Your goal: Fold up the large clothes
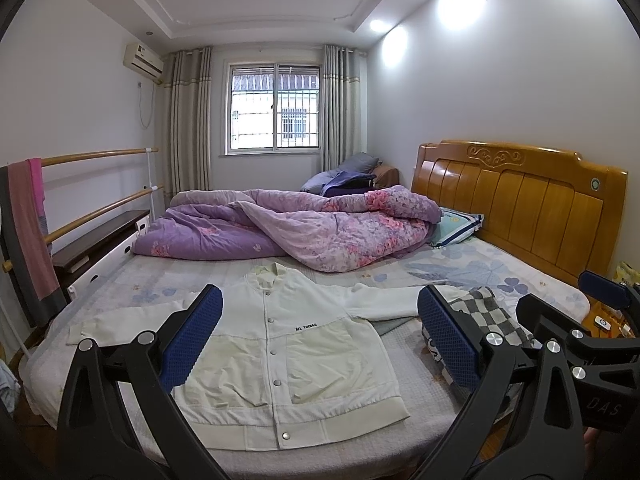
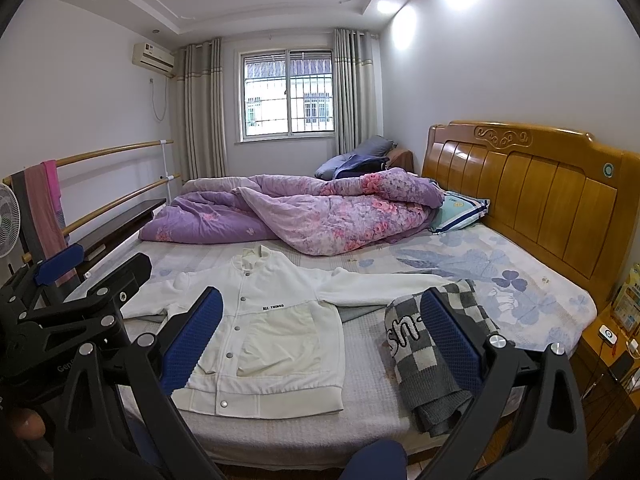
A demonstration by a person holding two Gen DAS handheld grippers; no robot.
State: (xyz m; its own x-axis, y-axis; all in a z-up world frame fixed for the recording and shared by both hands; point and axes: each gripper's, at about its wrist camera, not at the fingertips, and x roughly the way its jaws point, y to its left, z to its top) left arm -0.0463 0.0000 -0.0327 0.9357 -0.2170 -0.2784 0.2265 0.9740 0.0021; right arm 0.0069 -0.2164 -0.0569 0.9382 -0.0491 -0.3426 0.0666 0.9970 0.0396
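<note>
A white snap-button jacket (image 1: 288,344) (image 2: 264,332) lies flat, face up, on the near part of the bed (image 1: 400,344), sleeves spread to both sides. My left gripper (image 1: 320,336) hangs open above its front, nothing between the blue pads. My right gripper (image 2: 320,336) is open too, held over the jacket's right edge and the bedsheet. A grey and white checkered knit garment (image 2: 428,356) (image 1: 488,312) lies folded to the right of the jacket. In the right wrist view the left gripper's body (image 2: 80,312) shows at the left.
A crumpled purple floral quilt (image 1: 296,232) fills the far half of the bed, with a pillow (image 1: 456,226) by the wooden headboard (image 1: 520,196). A rail with hanging cloth (image 1: 28,232) runs along the left. A bedside table (image 2: 612,348) stands at the right.
</note>
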